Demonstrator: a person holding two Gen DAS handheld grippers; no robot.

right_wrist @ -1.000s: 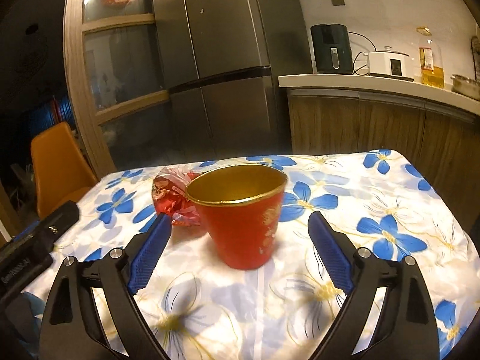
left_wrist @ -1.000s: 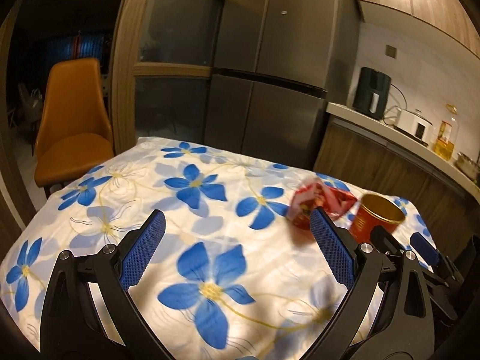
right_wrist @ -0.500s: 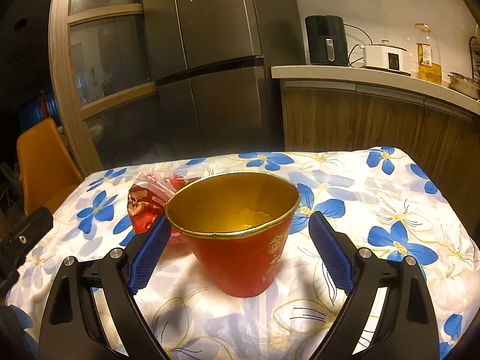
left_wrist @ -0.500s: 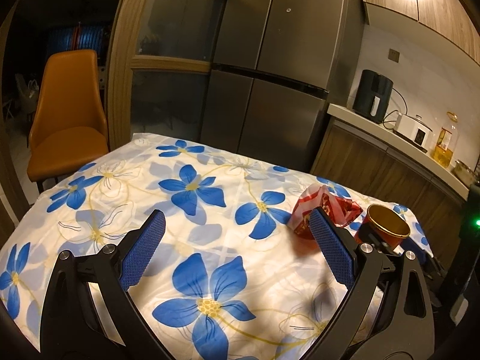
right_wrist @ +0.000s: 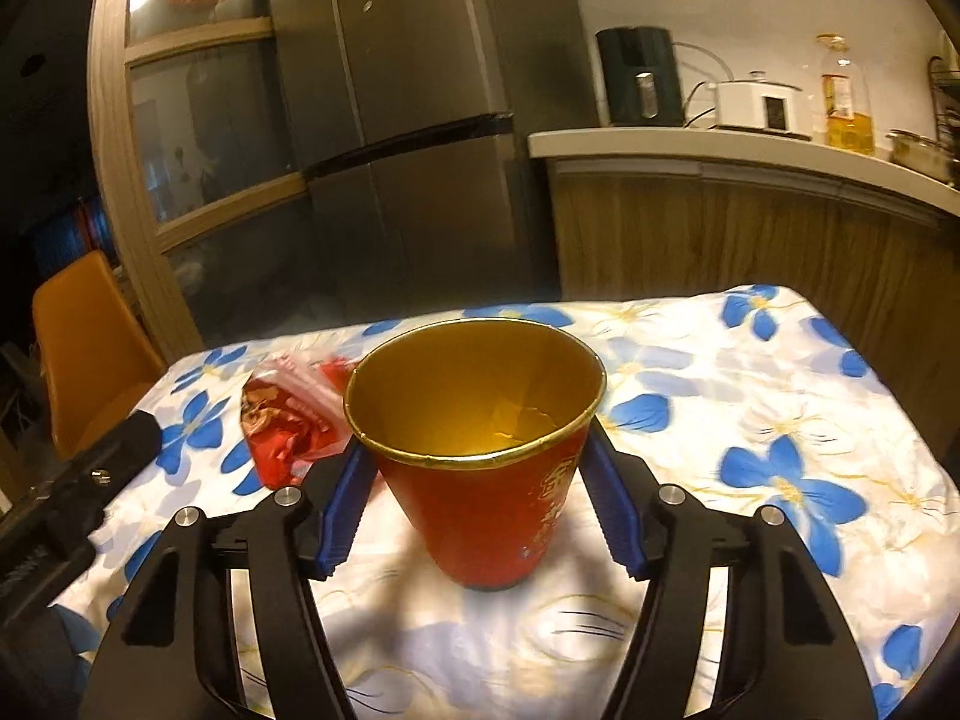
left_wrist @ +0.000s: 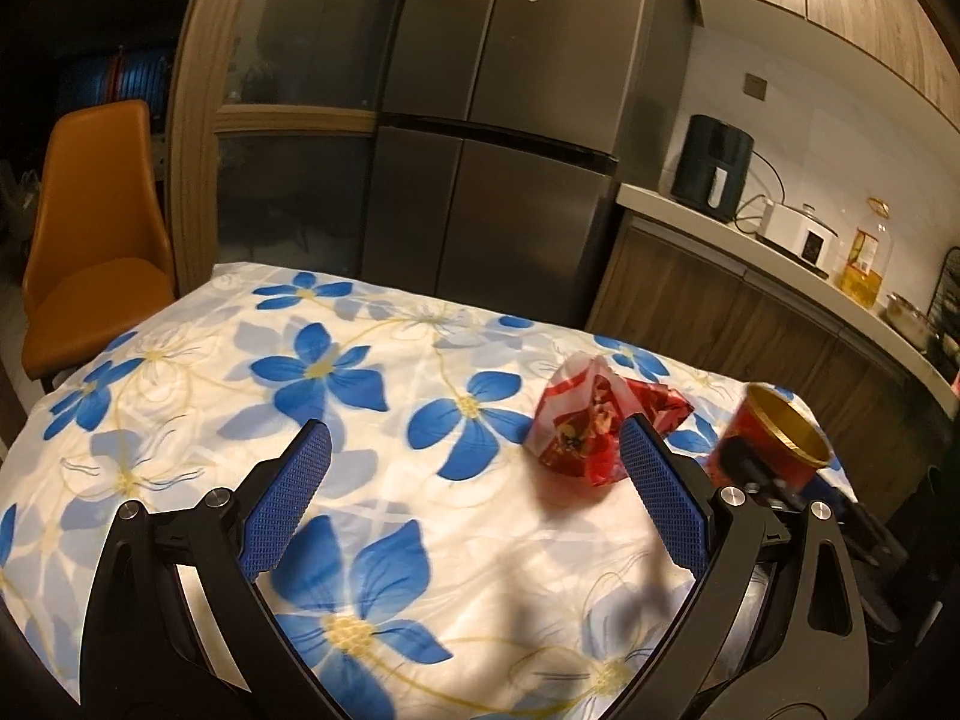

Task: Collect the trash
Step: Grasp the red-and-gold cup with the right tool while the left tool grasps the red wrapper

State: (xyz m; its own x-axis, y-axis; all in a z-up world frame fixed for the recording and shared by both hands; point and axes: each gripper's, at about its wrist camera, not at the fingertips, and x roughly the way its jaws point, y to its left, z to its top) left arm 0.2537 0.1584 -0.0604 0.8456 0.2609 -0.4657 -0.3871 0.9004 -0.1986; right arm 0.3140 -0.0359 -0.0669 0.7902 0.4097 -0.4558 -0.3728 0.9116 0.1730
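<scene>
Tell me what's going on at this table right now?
A person is clearing trash with tongs in each hand. The right tongs have just been closing around the red cup, which stands upright on the flowered tablecloth; whether the pads already press on it is hard to tell. The left tongs are open and empty, pointed toward the crumpled red wrapper lying beside the cup. Nothing is lifted yet.
</scene>
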